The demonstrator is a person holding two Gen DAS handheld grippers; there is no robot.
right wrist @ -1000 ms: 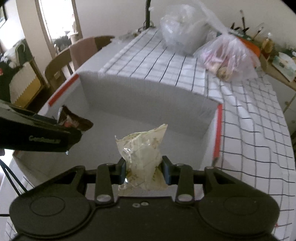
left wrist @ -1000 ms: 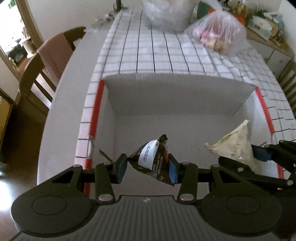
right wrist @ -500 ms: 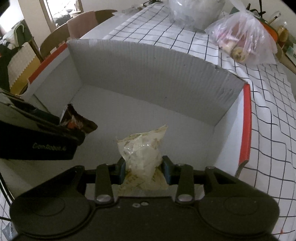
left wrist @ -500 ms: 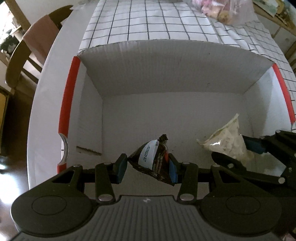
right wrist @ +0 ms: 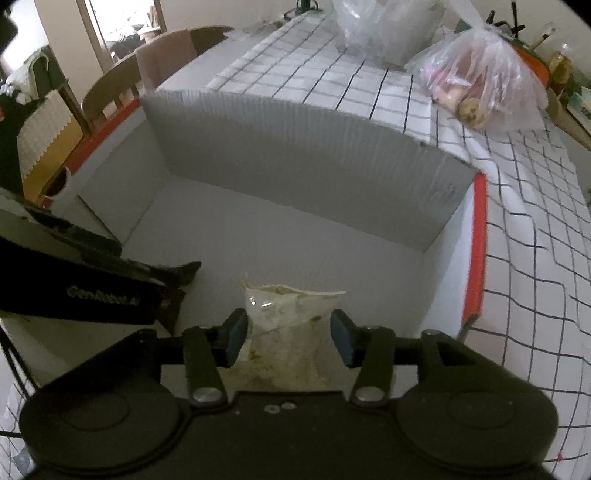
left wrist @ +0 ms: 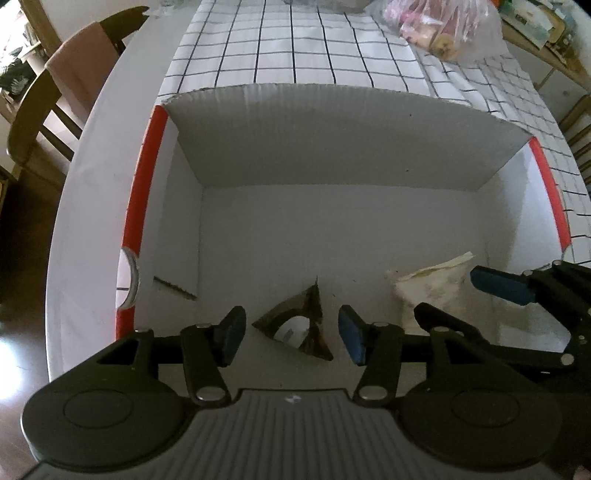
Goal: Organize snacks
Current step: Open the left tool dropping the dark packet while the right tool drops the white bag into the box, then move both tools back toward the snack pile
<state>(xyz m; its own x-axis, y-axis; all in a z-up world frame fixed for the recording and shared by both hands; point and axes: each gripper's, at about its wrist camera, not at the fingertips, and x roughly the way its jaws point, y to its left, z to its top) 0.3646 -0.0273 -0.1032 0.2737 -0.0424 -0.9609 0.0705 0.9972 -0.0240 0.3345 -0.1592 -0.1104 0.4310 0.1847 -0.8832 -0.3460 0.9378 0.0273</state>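
Observation:
A white cardboard box [left wrist: 144, 192] with red rims stands on the checked tablecloth, and both grippers point down into it. The dark triangular snack packet [left wrist: 295, 328] lies on the box floor between the pads of my left gripper [left wrist: 292, 336]. Its jaws are opening and there is a gap on each side of the packet. The pale clear snack packet [right wrist: 291, 317] rests on the floor between the pads of my right gripper [right wrist: 289, 340]. Its jaws are opening too and no longer squeeze the packet. In the left wrist view the right gripper [left wrist: 448, 293] straddles the pale packet [left wrist: 428, 291].
A clear plastic bag of pink items [right wrist: 480, 74] and another clear bag [right wrist: 384, 26] sit on the tablecloth [right wrist: 535, 258] beyond the box. A wooden chair [left wrist: 74, 74] stands at the table's left edge. The far part of the box floor [left wrist: 332, 229] is bare.
Both grippers have tipped down into the box. Both pairs of jaws have spread, and the dark and pale packets have dropped from their grips onto the box floor.

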